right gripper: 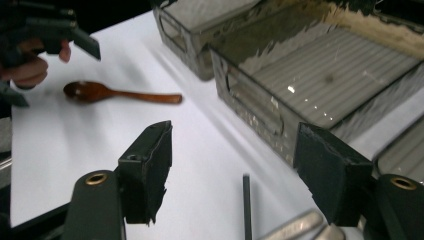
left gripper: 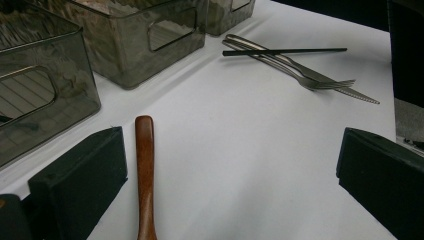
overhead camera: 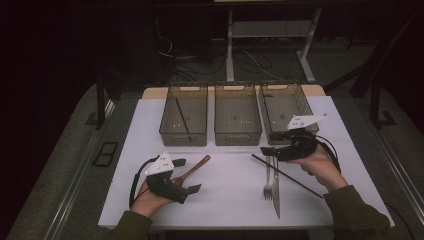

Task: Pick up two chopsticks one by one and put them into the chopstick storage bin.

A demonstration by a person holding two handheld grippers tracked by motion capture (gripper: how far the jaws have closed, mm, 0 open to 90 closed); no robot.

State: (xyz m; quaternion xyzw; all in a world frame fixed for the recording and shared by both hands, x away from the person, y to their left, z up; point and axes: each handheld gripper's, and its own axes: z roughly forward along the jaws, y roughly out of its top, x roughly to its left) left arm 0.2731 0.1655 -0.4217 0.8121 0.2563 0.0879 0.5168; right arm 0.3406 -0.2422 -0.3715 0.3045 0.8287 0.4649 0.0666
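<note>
Black chopstick [overhead camera: 287,175]: lying flat on the white surface [overhead camera: 225,195] at lower right of centre in the high view, slanting from upper left to lower right; its upper end is crossing over the fork and knife handles. In the right gripper view its end [right gripper: 246,200] is showing at the bottom centre, between the two jaws and below them, untouched.

Fork [overhead camera: 267,181]: lying beside the knife [overhead camera: 275,192], both pointing toward the lower edge of the high view, handles toward the bins.

Right tongs [overhead camera: 269,149]: hovering at right of centre in the high view, over the handle ends of the cutlery; jaws standing fairly wide, holding nothing. In the right gripper view [right gripper: 232,175] both black jaws are rising from the bottom with bare surface between them.

Wooden spoon [overhead camera: 192,169]: lying at left of centre in the high view, handle slanting to the upper right. In the left gripper view its handle [left gripper: 145,175] is lying between the jaws, close beside the left one; contact cannot be told.

Left tongs [overhead camera: 187,175]: resting low at lower left of the high view, jaws standing wide around the spoon, not pressing on it.

Bins: three clear bins are standing in a row at upper centre; the left bin [overhead camera: 170,131] is holding one dark stick [overhead camera: 182,115], the middle bin [overhead camera: 238,136] and right bin [overhead camera: 264,107] are just beside it.
</note>
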